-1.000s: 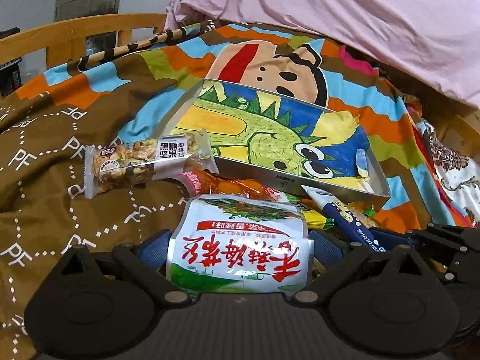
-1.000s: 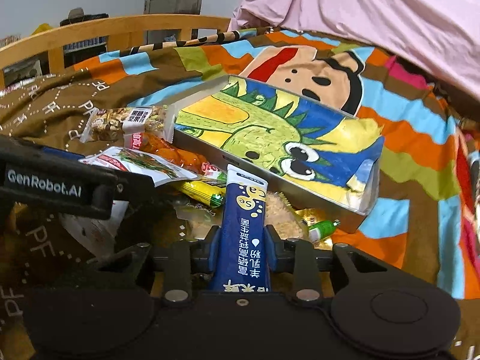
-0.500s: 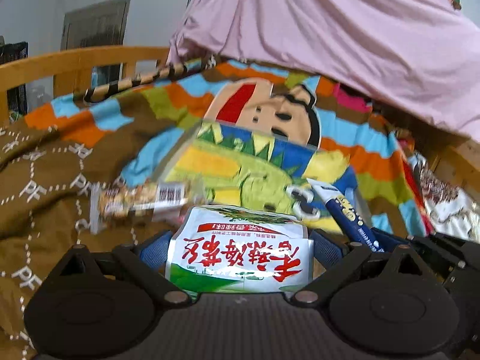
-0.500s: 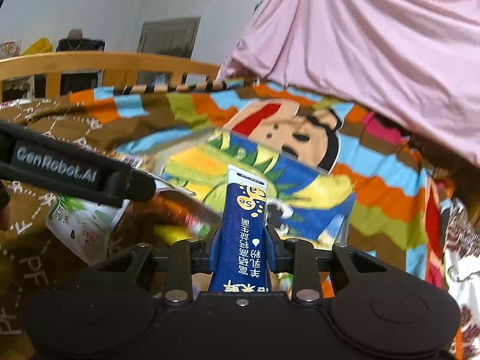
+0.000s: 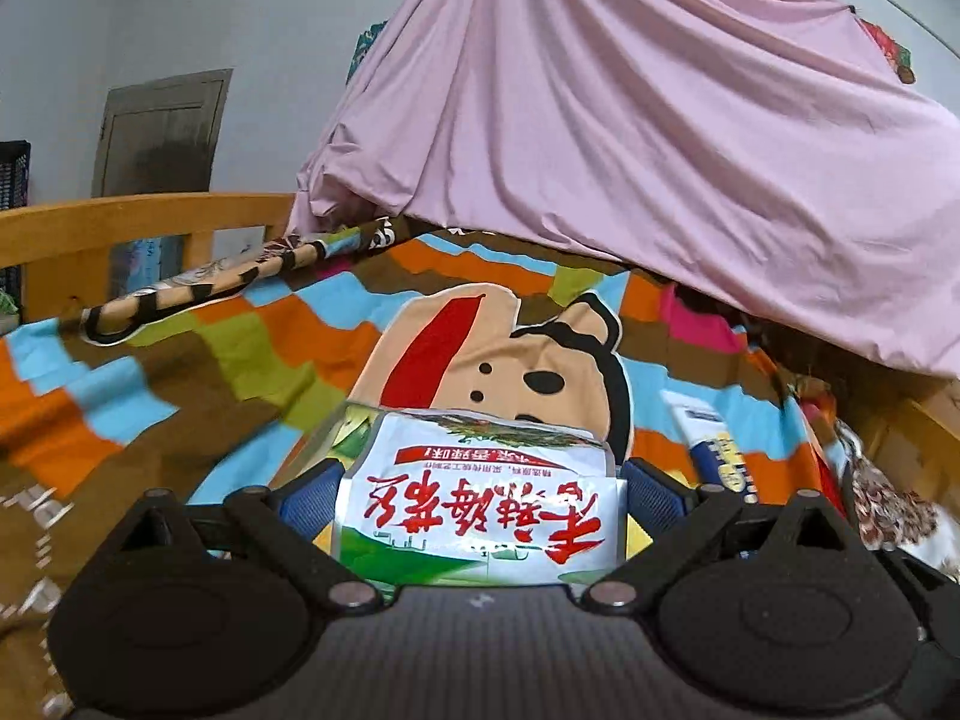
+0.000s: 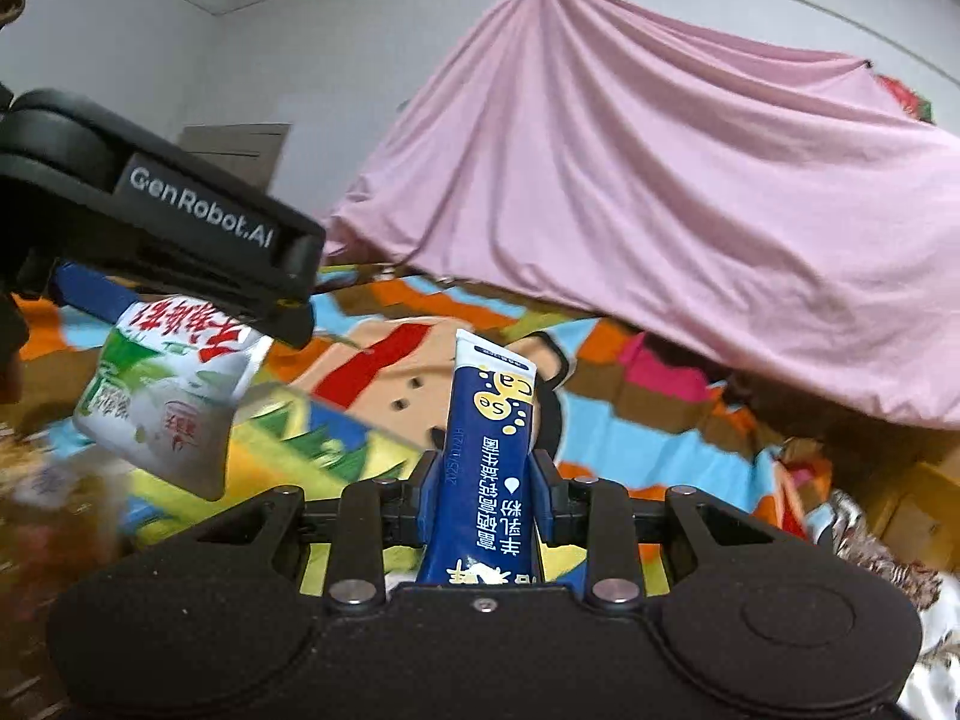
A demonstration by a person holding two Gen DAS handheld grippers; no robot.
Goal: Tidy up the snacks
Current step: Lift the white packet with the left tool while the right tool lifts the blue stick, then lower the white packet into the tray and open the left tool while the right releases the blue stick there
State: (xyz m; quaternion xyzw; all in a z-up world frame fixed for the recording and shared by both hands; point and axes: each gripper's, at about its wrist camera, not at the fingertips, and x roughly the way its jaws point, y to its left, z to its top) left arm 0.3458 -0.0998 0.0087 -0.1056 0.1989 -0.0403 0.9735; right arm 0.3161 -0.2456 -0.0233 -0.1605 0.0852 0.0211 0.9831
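Both grippers have lifted clear of the snack pile, the left gripper (image 5: 480,480) clamped on the white snack packet (image 5: 480,498) and the right gripper (image 6: 483,480) on the blue sachet (image 6: 489,456), both now above the dinosaur tray (image 6: 288,438), seemingly ready for placing.

Both grippers are now raised and tilted upward since a second ago, carrying the white snack packet (image 5: 480,504) and blue sachet (image 6: 489,468) off the bedspread (image 5: 198,372), so the snack pile drops from view.
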